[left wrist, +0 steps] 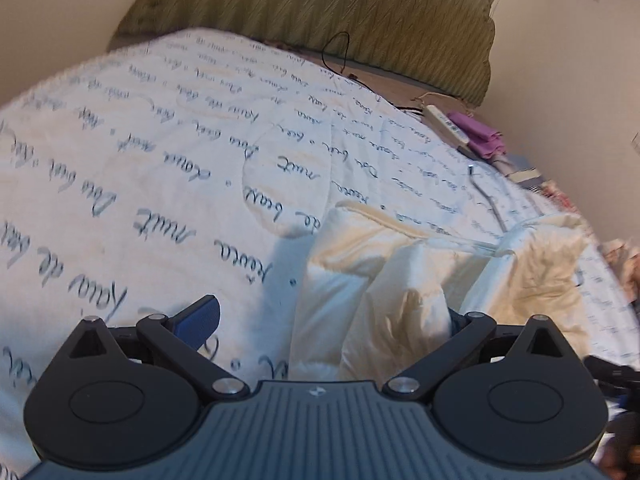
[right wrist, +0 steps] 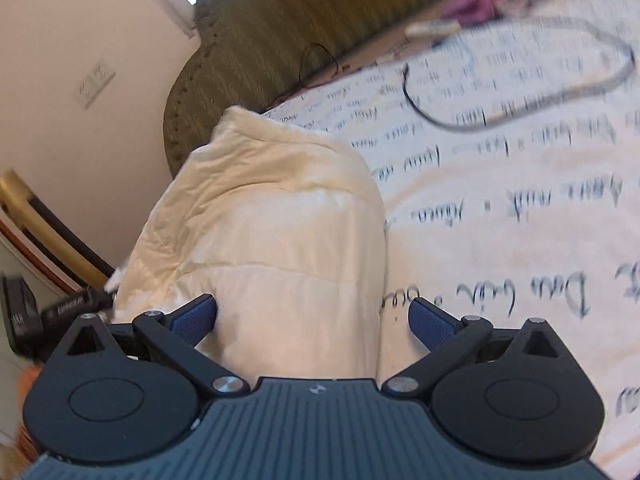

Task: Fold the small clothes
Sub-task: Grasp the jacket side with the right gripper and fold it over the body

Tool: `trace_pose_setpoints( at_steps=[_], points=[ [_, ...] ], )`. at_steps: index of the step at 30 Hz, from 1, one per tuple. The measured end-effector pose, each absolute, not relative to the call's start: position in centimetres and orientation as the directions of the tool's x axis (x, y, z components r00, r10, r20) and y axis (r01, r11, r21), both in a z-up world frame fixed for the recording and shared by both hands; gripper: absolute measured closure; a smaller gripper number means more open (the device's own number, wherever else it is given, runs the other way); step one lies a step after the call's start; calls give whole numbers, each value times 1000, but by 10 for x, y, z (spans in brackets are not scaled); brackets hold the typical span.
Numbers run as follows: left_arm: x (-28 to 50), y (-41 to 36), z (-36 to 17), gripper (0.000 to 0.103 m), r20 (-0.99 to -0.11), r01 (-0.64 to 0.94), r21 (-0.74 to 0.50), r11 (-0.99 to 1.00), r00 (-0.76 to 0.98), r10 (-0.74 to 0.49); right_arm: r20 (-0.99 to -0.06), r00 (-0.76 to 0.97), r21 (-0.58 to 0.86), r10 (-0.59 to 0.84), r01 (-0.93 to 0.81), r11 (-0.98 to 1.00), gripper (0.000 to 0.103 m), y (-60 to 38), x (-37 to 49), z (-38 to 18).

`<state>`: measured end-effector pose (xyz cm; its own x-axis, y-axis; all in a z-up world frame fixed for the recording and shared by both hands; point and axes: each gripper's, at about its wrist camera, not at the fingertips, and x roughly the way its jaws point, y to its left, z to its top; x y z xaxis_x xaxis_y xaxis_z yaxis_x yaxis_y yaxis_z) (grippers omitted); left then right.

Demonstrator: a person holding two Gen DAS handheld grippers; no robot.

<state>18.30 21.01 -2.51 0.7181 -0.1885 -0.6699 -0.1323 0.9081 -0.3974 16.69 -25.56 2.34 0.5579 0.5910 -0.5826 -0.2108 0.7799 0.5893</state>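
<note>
Left gripper (left wrist: 328, 320) wide open over cream garment (left wrist: 400, 272); right gripper (right wrist: 314, 316) wide open, straddling it.

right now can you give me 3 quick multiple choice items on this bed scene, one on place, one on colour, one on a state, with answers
1. Where does the cream garment lie?
A. on the script-printed bedspread
B. on a bare wooden table
C. in a laundry basket

2. What colour are the pads on the right gripper?
A. red
B. blue
C. yellow

3. How do the right gripper's jaws stand?
A. shut with nothing between
B. clamped on a cable
C. open, with the garment between them

Answers:
1 A, the garment rests on the white spread with dark handwriting, in front of the olive headboard.
2 B, both ribbed pads show blue in the right wrist view.
3 C, the pads stand wide apart on either side of the cream fabric.
</note>
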Motion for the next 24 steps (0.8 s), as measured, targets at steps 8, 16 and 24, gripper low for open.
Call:
trace_pose_setpoints(
  at_steps=[8,16,24],
  points=[
    [165,249,-38,0,-629,-129,-631,765,662,-408,-470,426,784,773,-201,587,0,-251,175,-9],
    [169,217,-69,0,-545,9,-768,641,517,-660,-436,417,796,797,-235,558,0,-228,187,-16],
    [163,130,-47,37,-637,170,-540,825,558,-532,-424,465,780,777,-248,575,34,-249,178,-5]
  ],
)
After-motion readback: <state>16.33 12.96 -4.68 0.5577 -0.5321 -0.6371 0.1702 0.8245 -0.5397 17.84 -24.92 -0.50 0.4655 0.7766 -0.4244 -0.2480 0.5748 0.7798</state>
